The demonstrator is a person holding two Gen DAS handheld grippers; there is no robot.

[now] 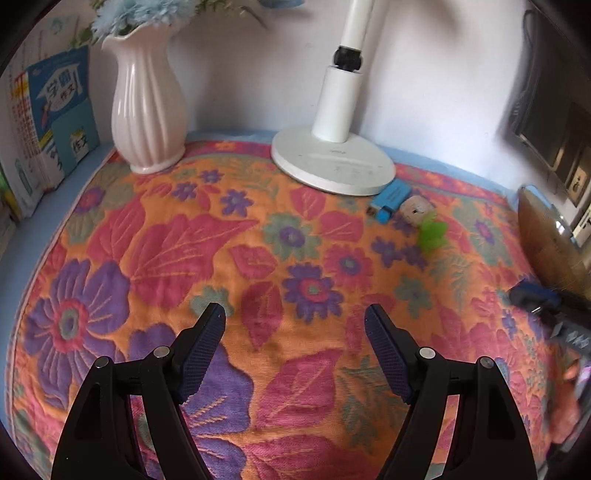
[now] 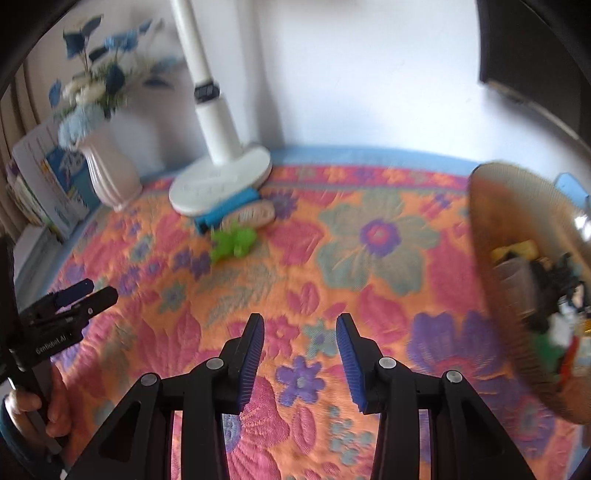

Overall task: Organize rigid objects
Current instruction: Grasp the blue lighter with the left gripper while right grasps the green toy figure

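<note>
Both my grippers are empty right now: left gripper [image 1: 294, 332] spread wide, right gripper [image 2: 300, 349] partly apart. Basket [image 2: 491, 236] at right edge already holds stuff. Green toy [image 2: 234, 242], blue box [image 2: 225, 212], eraser [image 2: 251, 216] left, upper middle by lamp [image 2: 218, 181].

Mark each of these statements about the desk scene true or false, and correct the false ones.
1. The left gripper holds the green toy. False: its jaws are open and empty; the toy lies on the floral cloth.
2. The white vase holds blue flowers. True.
3. The blue rectangular object lies beside the lamp base. True.
4. The woven basket is empty. False: several items are inside.
5. The right gripper is empty. True.
</note>
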